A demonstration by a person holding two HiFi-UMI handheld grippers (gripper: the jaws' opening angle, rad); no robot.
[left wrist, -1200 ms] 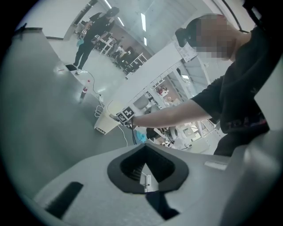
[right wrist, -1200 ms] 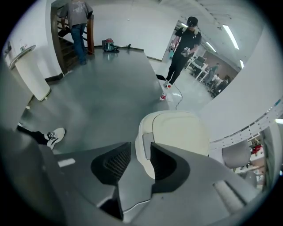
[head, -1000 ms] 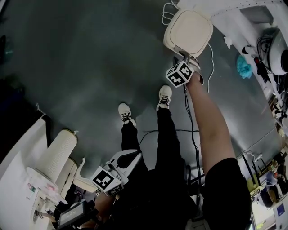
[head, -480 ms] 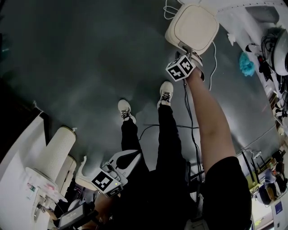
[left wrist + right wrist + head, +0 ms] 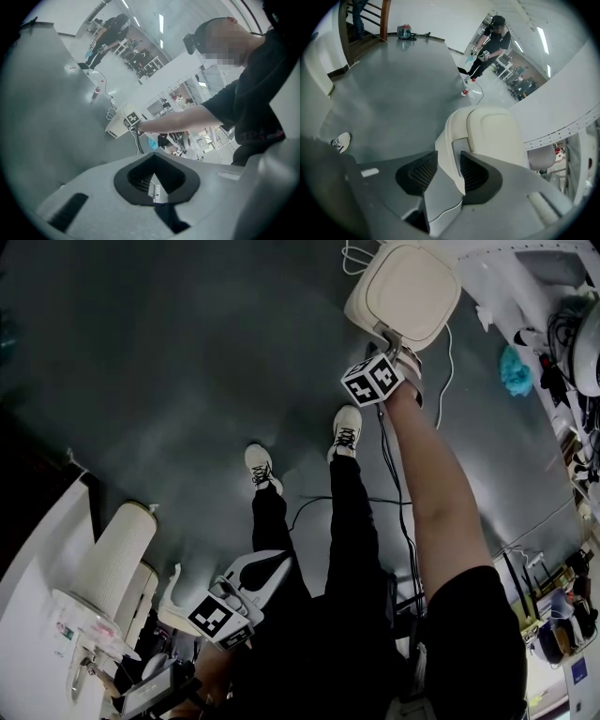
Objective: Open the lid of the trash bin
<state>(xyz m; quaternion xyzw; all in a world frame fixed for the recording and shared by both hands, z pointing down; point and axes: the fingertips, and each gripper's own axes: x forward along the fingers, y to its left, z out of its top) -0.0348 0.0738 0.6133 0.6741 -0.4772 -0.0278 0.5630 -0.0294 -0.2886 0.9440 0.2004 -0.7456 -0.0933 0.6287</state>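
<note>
The right gripper (image 5: 451, 165), held at arm's length, has its jaws slightly spread and pinching the near edge of the cream lid (image 5: 492, 136) of the trash bin (image 5: 405, 292), which stands on the grey floor (image 5: 187, 352) just beside a white structure. The lid is a rounded square with no clear long axis; its broad face points up, and its gripped edge points towards the person. The left gripper (image 5: 153, 159) hangs low by the person's hip, jaws pressed together, holding nothing.

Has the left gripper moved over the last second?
No. In the head view the left gripper keeps the same spot and the same gap to the right of the white cylinder.
</note>
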